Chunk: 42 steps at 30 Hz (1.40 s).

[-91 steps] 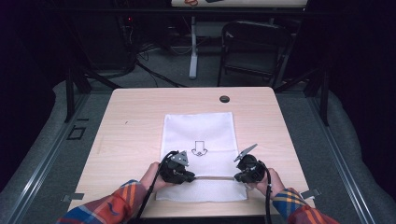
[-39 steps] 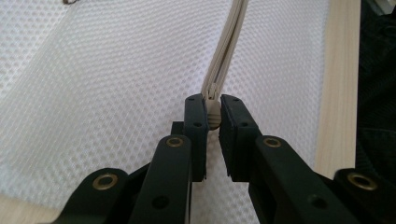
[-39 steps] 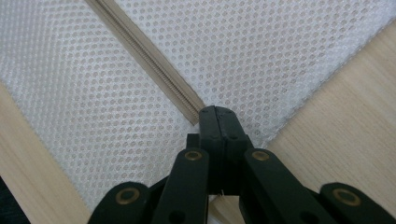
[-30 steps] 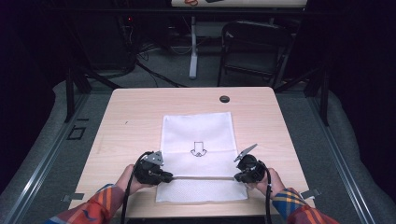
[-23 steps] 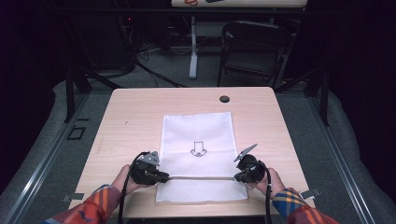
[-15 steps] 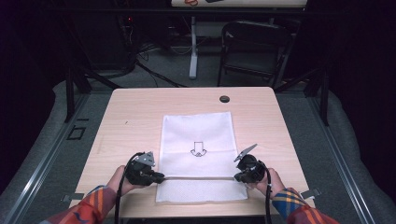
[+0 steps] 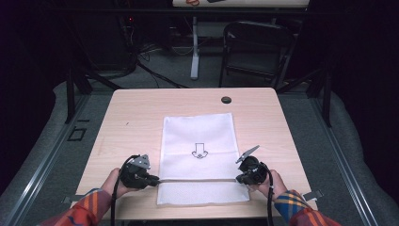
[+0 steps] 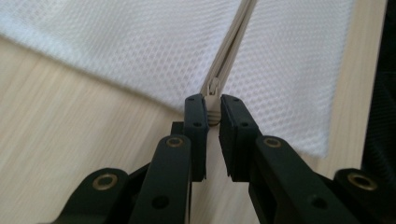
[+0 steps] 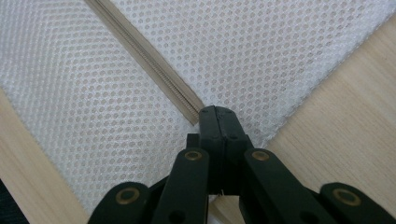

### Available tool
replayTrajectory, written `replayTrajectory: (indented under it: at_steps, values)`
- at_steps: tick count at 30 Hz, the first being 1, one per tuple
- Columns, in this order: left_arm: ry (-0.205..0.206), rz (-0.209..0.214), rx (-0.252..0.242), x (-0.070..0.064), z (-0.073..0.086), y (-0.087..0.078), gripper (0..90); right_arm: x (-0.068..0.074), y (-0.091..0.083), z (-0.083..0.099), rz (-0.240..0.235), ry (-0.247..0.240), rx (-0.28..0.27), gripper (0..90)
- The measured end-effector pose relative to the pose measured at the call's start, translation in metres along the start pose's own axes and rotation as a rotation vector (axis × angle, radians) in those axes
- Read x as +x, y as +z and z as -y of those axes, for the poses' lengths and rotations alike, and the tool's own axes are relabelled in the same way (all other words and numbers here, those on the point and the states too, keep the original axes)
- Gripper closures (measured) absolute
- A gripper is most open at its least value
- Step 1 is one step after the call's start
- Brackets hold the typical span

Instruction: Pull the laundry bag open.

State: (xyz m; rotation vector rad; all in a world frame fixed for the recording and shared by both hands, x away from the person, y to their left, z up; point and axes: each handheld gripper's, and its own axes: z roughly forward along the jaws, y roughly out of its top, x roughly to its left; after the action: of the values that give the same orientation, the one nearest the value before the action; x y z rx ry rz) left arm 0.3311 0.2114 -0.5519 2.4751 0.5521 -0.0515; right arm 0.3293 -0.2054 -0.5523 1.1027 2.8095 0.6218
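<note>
We see the mesh bag [image 7: 197, 157] lying mid-table [image 7: 127, 122], reaching its near edge; a small round disc [image 7: 226, 99] sits behind it near the far edge.

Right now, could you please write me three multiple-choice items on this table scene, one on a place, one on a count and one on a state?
1. Where does the zipper cross the white mesh bag?
A. near the person's edge
B. near the far edge
C. across the middle

2. How many arrow marks are printed on the bag?
A. none
B. one
C. three

3. What is the left gripper doing?
A. lying on its side
B. hanging wide open
C. pinching the zipper slider

Answers: 1 A, the zipper runs just above the near edge. 2 B, a single arrow mark shows. 3 C, its fingers clamp the slider.
</note>
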Motion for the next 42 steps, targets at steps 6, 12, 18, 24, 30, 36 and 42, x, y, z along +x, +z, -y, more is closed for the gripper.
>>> replayTrajectory:
  at_steps: [6, 12, 18, 24, 30, 36, 42]
  values:
    - [-0.021, -0.014, 0.006, 0.001, 0.008, 0.001, 81.3, 0.001, 0.000, 0.000, 0.000, 0.007, -0.005, 90.0]
    - [-0.071, 0.006, 0.009, 0.004, 0.008, 0.005, 74.8, 0.001, 0.000, 0.001, -0.008, -0.022, -0.023, 88.7]
    - [-0.143, -0.059, -0.007, 0.000, 0.002, -0.006, 28.8, -0.002, -0.018, 0.003, 0.027, -0.025, -0.093, 41.1]
    - [-0.226, -0.137, -0.026, -0.007, 0.000, -0.027, 13.1, -0.012, -0.042, 0.018, 0.089, 0.046, -0.126, 11.8]
    - [-0.312, -0.220, -0.049, -0.010, 0.015, -0.046, 9.0, -0.025, -0.059, 0.048, 0.128, 0.145, -0.130, 0.0]
    - [-0.363, -0.261, -0.029, -0.009, 0.028, -0.049, 7.2, -0.037, -0.063, 0.079, 0.137, 0.240, -0.100, 0.0]
    - [-0.392, -0.232, 0.002, -0.005, 0.033, -0.041, 5.4, -0.042, -0.057, 0.088, 0.129, 0.266, -0.075, 0.0]
